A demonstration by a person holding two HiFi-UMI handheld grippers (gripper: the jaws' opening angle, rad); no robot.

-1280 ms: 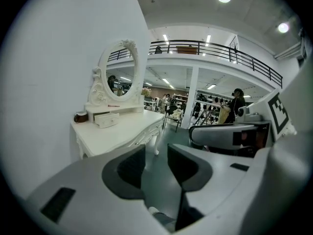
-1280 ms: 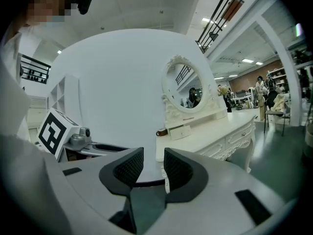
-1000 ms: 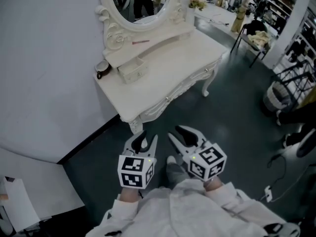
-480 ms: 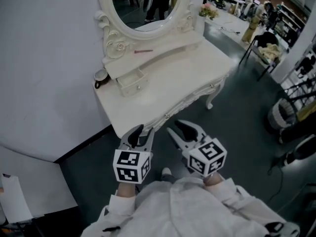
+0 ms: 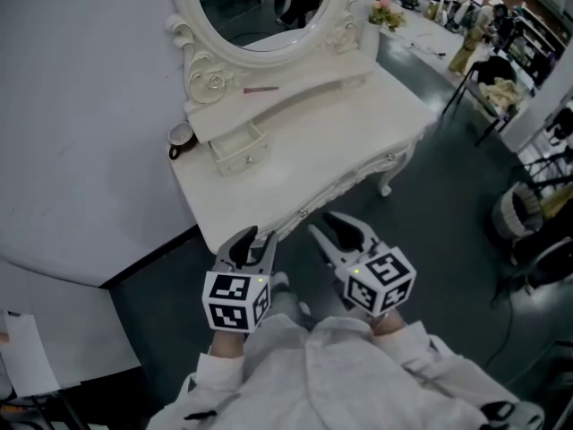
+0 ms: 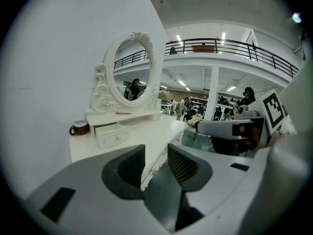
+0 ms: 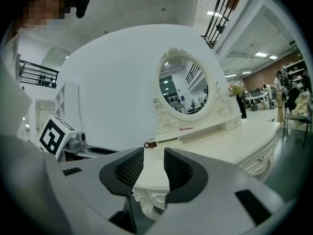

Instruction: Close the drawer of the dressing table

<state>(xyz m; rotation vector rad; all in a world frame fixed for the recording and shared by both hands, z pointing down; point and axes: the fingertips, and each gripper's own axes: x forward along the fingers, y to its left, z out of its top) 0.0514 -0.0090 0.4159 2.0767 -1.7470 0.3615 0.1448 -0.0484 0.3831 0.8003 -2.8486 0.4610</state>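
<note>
Closer to table now, L gripper & R gripper both parted, empty; drawer still open, not reached.

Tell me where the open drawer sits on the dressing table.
In the head view the small drawer juts from the left end of the shelf under the mirror, just right of the brown mug.

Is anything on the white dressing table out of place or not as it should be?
Yes: the small drawer under the mirror shelf stands pulled out, its front ahead of the shelf edge. Nothing else looks spilled or damaged.
</note>
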